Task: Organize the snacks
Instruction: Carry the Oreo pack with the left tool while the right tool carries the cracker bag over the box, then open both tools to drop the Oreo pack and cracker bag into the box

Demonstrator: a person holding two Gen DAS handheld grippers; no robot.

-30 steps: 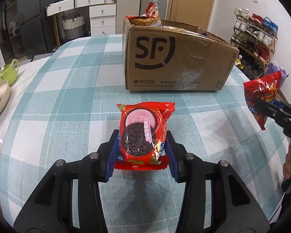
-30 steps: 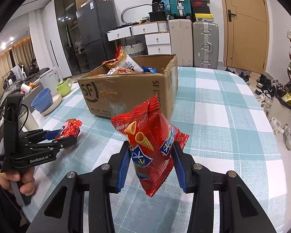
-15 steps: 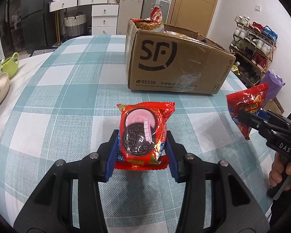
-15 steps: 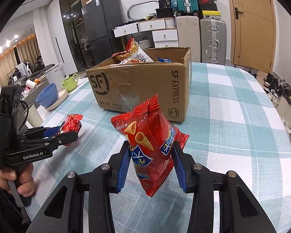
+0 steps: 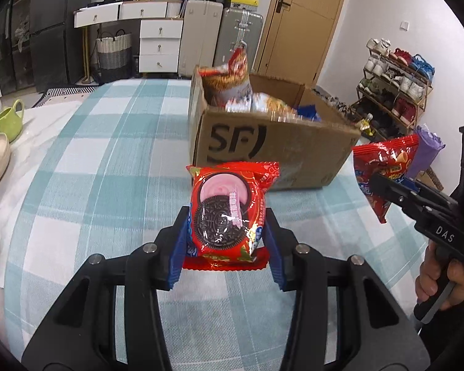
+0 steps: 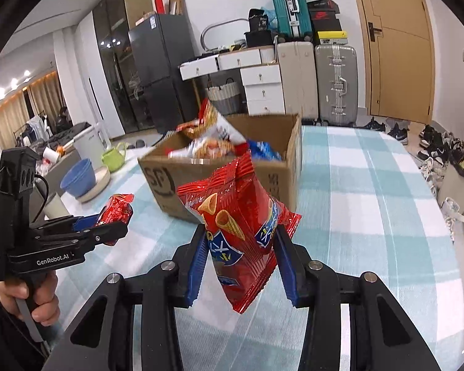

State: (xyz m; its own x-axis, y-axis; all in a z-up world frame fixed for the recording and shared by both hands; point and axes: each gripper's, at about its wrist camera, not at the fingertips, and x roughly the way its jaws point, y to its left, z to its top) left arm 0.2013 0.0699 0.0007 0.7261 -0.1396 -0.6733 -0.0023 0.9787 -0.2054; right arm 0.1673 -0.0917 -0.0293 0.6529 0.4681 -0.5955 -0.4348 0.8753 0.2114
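Glossy foil cookie packet (image 5: pixel 229 210); matt cardboard box (image 5: pixel 275 151); woven checked tablecloth (image 5: pixel 102 167).

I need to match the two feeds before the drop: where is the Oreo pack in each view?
Left wrist view: Oreo pack sits centre frame, clamped in the left tongs, in front of the box.
Right wrist view: Oreo pack is at the left edge, seen from the side in the left tongs.
Shared landmark: the box with its SF mark, behind the pack in both.
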